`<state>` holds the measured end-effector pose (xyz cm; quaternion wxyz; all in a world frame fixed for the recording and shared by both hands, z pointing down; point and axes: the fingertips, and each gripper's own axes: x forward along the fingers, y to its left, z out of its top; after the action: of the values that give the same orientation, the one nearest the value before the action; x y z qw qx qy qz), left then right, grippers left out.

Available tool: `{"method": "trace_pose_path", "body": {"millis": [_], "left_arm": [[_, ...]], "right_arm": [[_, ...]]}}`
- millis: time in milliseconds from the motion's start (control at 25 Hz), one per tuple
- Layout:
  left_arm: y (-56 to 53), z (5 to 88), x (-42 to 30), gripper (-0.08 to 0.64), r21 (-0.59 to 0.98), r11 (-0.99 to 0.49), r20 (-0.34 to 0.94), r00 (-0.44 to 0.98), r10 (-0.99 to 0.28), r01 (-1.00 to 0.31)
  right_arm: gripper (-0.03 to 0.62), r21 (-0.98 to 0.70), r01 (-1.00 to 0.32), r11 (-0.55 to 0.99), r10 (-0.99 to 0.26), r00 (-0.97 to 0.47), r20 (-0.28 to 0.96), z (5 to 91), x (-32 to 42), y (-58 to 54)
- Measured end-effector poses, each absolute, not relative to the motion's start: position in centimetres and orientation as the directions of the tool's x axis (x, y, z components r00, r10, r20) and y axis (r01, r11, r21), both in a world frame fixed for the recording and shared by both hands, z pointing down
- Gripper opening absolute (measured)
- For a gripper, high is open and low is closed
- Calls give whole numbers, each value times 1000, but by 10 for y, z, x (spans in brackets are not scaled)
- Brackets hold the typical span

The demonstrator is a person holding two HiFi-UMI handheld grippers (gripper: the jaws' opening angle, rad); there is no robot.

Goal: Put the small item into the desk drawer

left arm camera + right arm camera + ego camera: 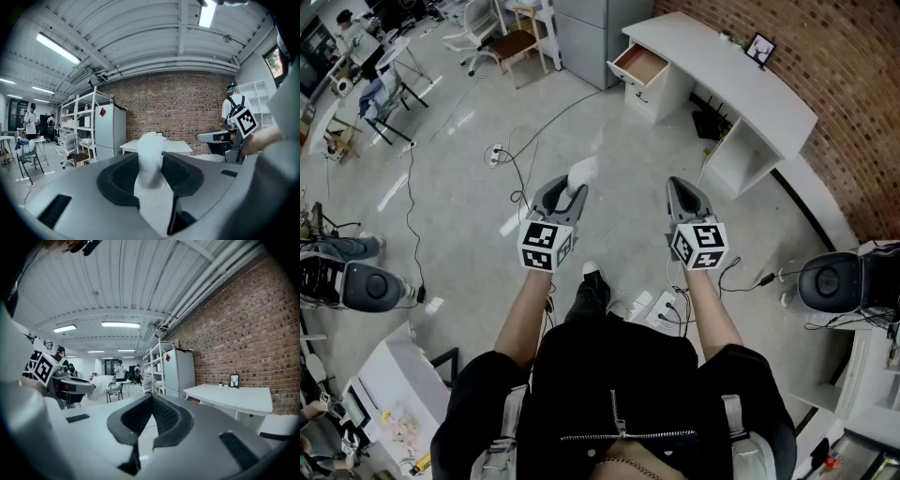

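While well short of the desk [748,86], left gripper [577,185] clamps a white item [150,159]; right gripper [684,188] closed, empty; drawer [639,64] stands open.

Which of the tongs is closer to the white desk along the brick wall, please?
Right. The right tongs hang over the floor just short of the desk; the left tongs, gripping the small white item, sit beyond them, farther away.

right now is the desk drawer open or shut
Open: the drawer sticks out from the white desk, its brown inside showing from above.
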<state>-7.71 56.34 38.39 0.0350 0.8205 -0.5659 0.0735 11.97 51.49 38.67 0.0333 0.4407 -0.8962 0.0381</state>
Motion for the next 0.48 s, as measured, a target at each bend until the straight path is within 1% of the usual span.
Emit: {"method": "trace_pose_path", "body": {"millis": [200, 480], "left_arm": [[566, 386, -84, 161, -16, -350, 156, 344, -926, -937], [565, 384, -85, 161, -19, -363, 143, 357, -923, -932]], "right_arm": [[6, -26, -796, 604, -795, -604, 58, 380, 117, 520], [6, -23, -813, 582, -811, -582, 62, 382, 124, 523]]}}
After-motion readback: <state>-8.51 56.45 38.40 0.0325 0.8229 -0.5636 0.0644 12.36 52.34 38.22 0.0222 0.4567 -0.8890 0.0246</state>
